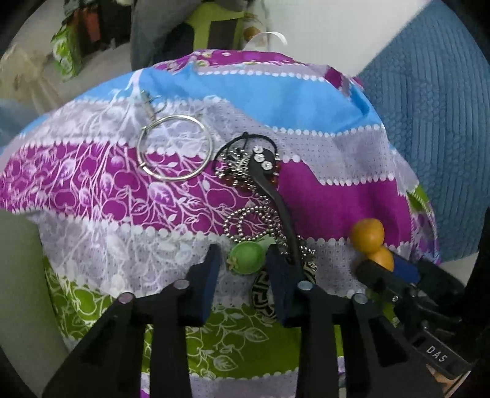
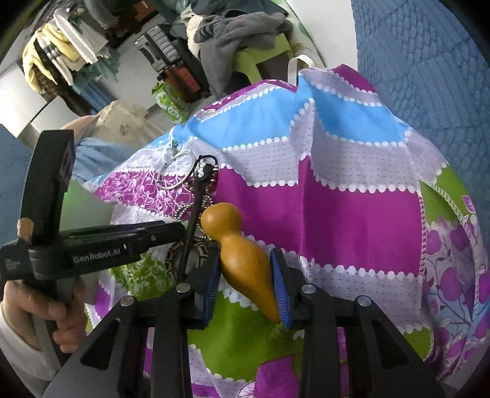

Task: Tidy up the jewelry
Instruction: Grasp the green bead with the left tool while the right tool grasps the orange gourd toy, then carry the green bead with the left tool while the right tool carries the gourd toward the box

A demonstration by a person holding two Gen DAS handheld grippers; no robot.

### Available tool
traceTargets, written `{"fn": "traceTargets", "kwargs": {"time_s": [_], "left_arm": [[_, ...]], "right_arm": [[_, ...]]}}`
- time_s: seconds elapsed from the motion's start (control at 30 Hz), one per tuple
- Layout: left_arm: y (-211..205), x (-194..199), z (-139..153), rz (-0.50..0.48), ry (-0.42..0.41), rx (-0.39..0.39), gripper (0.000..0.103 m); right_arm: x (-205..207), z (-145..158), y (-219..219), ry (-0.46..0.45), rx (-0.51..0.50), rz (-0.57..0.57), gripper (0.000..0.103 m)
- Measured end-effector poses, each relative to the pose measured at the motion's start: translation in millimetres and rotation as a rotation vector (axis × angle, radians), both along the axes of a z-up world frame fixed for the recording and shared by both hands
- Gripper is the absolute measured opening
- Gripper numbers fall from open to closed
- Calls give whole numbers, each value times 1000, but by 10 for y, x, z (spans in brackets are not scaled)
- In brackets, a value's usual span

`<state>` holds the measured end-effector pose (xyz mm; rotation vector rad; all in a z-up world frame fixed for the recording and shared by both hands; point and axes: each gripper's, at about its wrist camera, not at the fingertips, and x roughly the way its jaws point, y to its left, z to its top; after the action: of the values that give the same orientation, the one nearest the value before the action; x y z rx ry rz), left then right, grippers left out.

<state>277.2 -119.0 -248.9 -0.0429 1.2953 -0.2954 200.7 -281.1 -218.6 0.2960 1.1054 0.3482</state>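
A jewellery heap lies on a striped purple, blue and green cloth (image 1: 337,196). It holds a silver hoop (image 1: 174,150), a black strap with rhinestones (image 1: 260,159), a ball chain (image 1: 257,220) and a black-and-gold patterned piece (image 1: 263,294). My left gripper (image 1: 243,254) points down with a green fruit-shaped charm (image 1: 246,258) between its fingertips. A sliver of cloth shows beside the left pad. My right gripper (image 2: 245,257) is shut on an orange-brown wooden gourd (image 2: 232,242), also seen as the gourd (image 1: 367,235) at the right of the left wrist view.
A blue quilt (image 2: 428,76) lies behind and right of the cloth. Piled clothes (image 2: 239,27) and boxes fill the back. A hand (image 2: 46,306) holds the left gripper's handle close to the left of the right gripper, their tips almost side by side.
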Motion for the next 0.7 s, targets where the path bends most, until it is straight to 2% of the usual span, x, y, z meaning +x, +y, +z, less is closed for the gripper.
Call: {"fn": "traceTargets", "kwargs": {"time_s": [0.13, 0.23, 0.57, 0.7], "left_arm": [[-124, 4, 1, -39, -30, 49, 26], [-130, -3, 2, -22, -42, 45, 25], [297, -408, 184, 112, -47, -37, 25], [592, -667, 223, 181, -39, -74, 25]], "right_arm": [[8, -16, 84, 11, -30, 14, 30], [5, -27, 128, 19, -56, 24, 30], [-65, 82, 347, -18, -118, 53, 30], [-134, 137, 412, -22, -130, 48, 30]]}}
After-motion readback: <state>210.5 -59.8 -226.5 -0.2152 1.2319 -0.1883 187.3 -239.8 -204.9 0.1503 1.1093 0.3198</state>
